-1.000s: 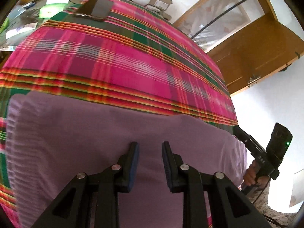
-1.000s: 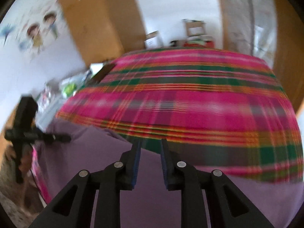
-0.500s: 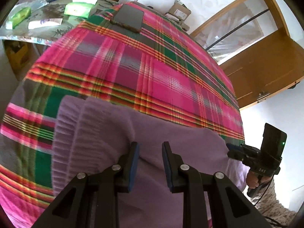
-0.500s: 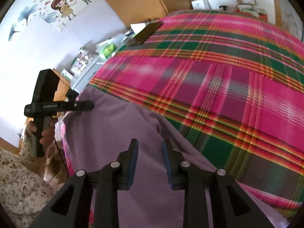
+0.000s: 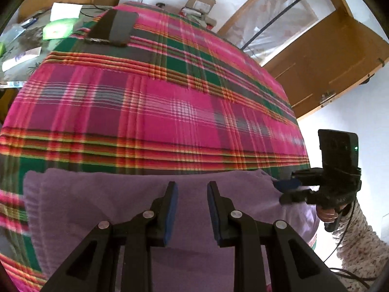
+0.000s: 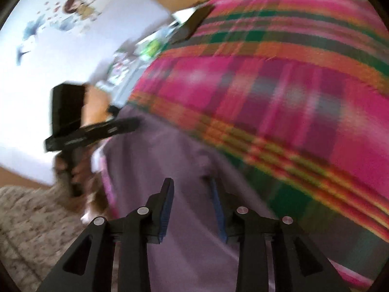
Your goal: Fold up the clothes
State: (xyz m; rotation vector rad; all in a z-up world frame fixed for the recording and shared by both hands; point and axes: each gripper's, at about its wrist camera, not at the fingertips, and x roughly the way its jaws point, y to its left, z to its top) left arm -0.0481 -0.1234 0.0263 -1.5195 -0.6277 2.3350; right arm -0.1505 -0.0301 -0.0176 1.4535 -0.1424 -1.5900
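Left wrist view shows both claws, left claw (image 5: 192, 189) and right claw (image 5: 283, 191), apart and empty over the soft, light purple sweater (image 5: 109, 194), best pinched at its upper-edge corners; the right's jaws have just been opening.

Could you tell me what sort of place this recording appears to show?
Probably a home bedroom: a plaid bedspread under the purple garment, a wooden door, and cartoon wall stickers.

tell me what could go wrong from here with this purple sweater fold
1. The purple sweater lies at the near edge of the plaid bedspread; part seems to hang over, so it may slide off.
2. The right gripper has just been opening its jaws over the cloth without pinching any, so the fold could spring loose.
3. The left gripper is open too, so nothing pins the garment.
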